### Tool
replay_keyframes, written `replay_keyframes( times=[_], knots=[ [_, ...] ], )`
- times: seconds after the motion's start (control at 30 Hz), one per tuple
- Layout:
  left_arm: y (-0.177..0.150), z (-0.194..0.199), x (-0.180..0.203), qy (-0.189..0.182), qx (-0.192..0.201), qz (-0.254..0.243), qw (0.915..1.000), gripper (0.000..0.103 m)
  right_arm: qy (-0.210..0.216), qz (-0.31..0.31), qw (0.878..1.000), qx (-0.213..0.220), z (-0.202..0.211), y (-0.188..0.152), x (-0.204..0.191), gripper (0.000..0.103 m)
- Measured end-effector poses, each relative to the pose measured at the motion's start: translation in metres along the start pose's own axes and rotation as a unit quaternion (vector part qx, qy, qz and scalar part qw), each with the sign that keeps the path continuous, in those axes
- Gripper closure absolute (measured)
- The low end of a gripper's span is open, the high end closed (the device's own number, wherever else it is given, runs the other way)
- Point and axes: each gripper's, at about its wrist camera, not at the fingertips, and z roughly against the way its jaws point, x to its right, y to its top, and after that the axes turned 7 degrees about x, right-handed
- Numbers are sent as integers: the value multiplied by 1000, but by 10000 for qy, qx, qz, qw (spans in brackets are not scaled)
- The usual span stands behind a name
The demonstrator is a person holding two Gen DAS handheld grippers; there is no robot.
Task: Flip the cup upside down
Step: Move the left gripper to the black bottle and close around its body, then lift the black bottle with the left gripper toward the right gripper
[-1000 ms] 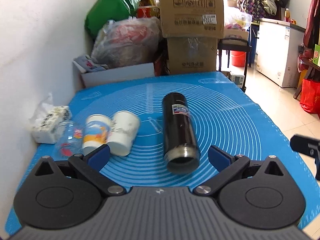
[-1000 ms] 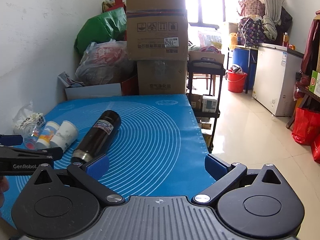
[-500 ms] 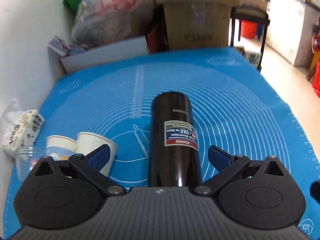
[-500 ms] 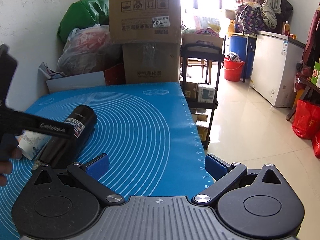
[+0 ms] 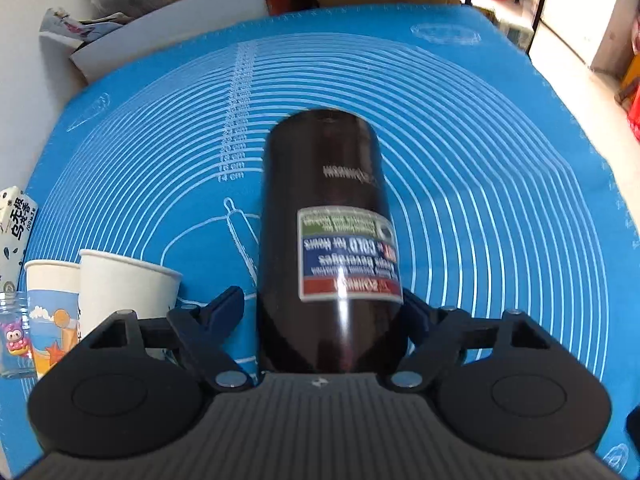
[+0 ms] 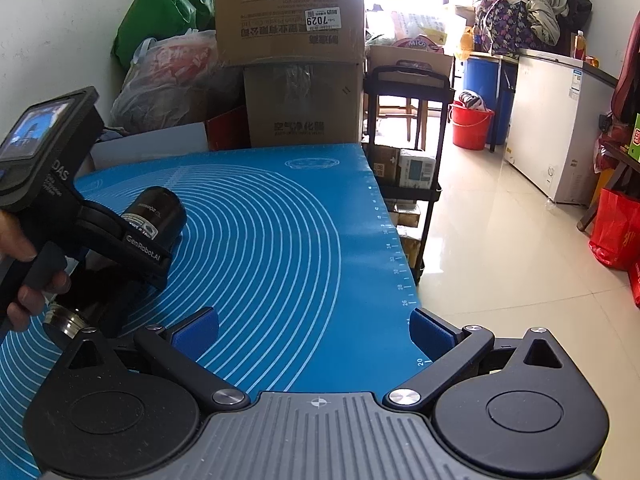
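Note:
A black cylindrical thermos cup (image 5: 326, 216) with a label lies on its side on the blue mat (image 5: 480, 160), its closed base pointing away and its steel-rimmed mouth toward me. My left gripper (image 5: 320, 308) straddles its near end, fingers (image 5: 224, 308) open on both sides; the left pad stands a little apart from the cup. In the right wrist view the cup (image 6: 158, 220) lies at the left under the left gripper's body. My right gripper (image 6: 314, 326) is open and empty over the mat's near right part.
Two paper cups (image 5: 120, 288) and a small glass jar (image 5: 14, 336) lie left of the thermos, with a packet (image 5: 16, 216) by the wall. Boxes and bags (image 6: 288, 60) crowd the table's far end. The mat's right edge (image 6: 400, 260) drops to the floor.
My left gripper has moved forward and down over the thermos cup, so its near end now sits between the fingers, which have narrowed around it. The right gripper has shifted little.

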Motion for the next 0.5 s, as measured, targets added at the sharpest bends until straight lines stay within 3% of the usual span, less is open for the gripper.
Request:
replay_keyframes(
  times=[0.03, 0.33, 0.5],
  knots=[
    [1, 0, -1, -102, -18, 35, 9999, 35, -1, 5, 10000, -6, -1, 0, 0, 0],
    [-6, 3, 3, 21, 121, 49, 9999, 35, -33, 64, 10000, 25, 2, -1, -2, 0],
    [-11, 18, 3, -120, 173, -69, 9998, 35, -79, 41, 10000, 20, 2, -1, 1, 0]
  ],
)
